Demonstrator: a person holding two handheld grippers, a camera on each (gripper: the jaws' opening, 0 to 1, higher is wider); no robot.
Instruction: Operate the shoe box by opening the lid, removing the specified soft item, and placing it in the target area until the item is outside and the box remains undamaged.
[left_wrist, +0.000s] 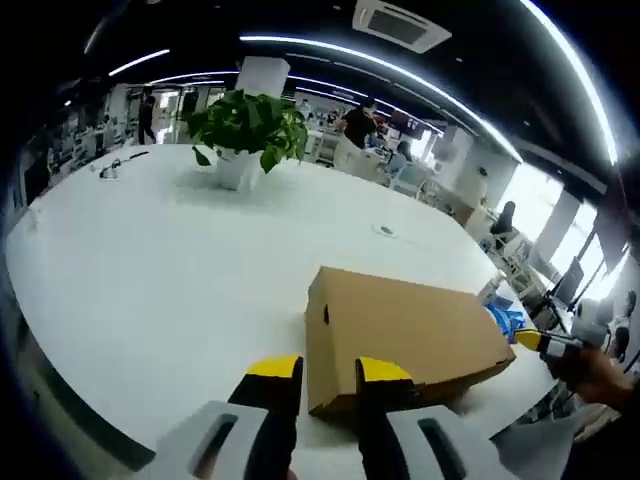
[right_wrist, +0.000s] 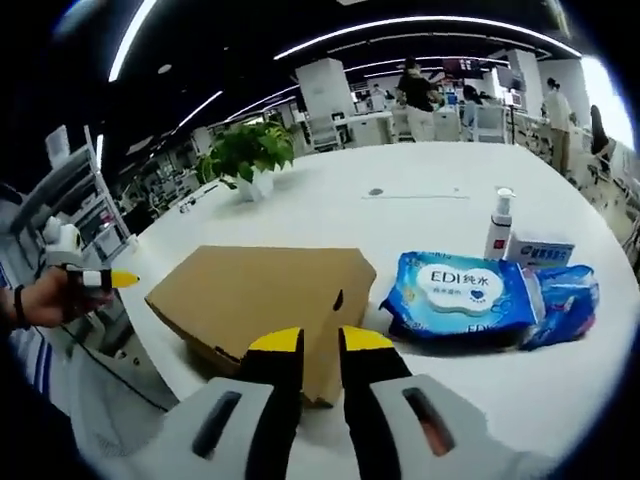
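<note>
Left gripper view: the left gripper stands with its yellow-tipped jaws parted by a narrow gap and nothing between them. The cardboard shoe box lies flat on the white table, lid shut, directly ahead of the jaws; its near end sits just beyond the tips, and its long axis runs away and to the right. At the right edge a hand carries the right gripper, whose yellow tip shows past the box's far end. A potted plant stands well apart, further up the table. Right gripper view: the right gripper is likewise slightly parted and empty, with a corner of the box just past its tips and the long axis running off to the left. A blue wet-wipes pack lies just beside the box, a pump bottle behind it. Judgement: the grippers sit at opposite ends of the box, each about equally near, so the lid edge can be lifted from either end; the soft item remains inside, unseen.
</note>
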